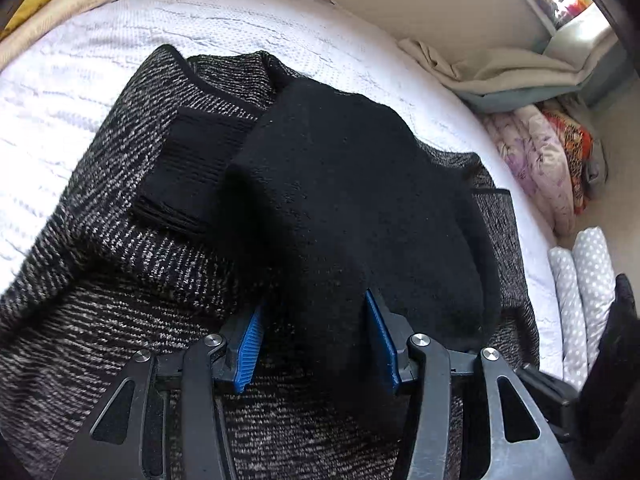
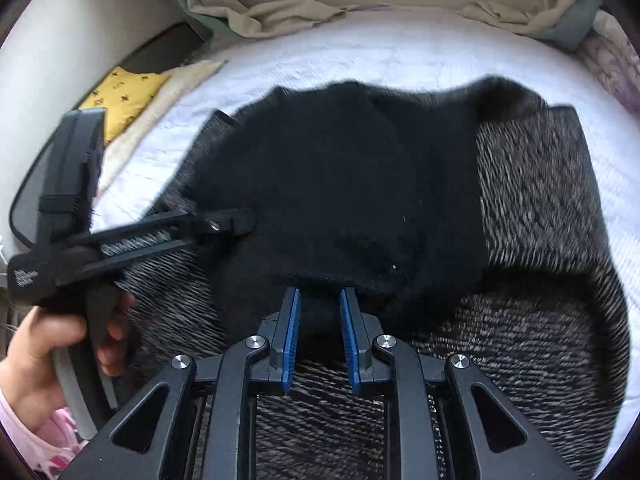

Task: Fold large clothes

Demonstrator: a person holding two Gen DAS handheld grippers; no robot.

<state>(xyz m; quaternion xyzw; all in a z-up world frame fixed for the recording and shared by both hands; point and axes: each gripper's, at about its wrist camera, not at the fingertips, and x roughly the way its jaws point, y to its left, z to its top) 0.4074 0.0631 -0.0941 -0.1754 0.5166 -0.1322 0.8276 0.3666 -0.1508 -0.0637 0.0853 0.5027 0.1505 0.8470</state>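
Observation:
A large knit sweater with a grey-and-black marled body (image 1: 120, 280) and black sleeves lies spread on a white bed. One black sleeve (image 1: 360, 200) is folded across the body, beside a ribbed black cuff (image 1: 188, 168). My left gripper (image 1: 318, 344) hangs low over it, open, with the sleeve's near end between the blue pads. In the right wrist view the black sleeve fabric (image 2: 340, 184) covers the marled body (image 2: 540, 220). My right gripper (image 2: 320, 340) is shut on the sleeve's near hem. The left gripper (image 2: 244, 222) reaches in from the left, held by a hand (image 2: 40, 344).
The white bedcover (image 1: 200, 28) runs around the sweater. Crumpled beige sheets (image 2: 288, 16) lie at the far edge, and a yellow cushion (image 2: 120, 96) at the far left. Folded floral quilts (image 1: 540, 160) and white dotted rolls (image 1: 580, 280) stand beside the bed.

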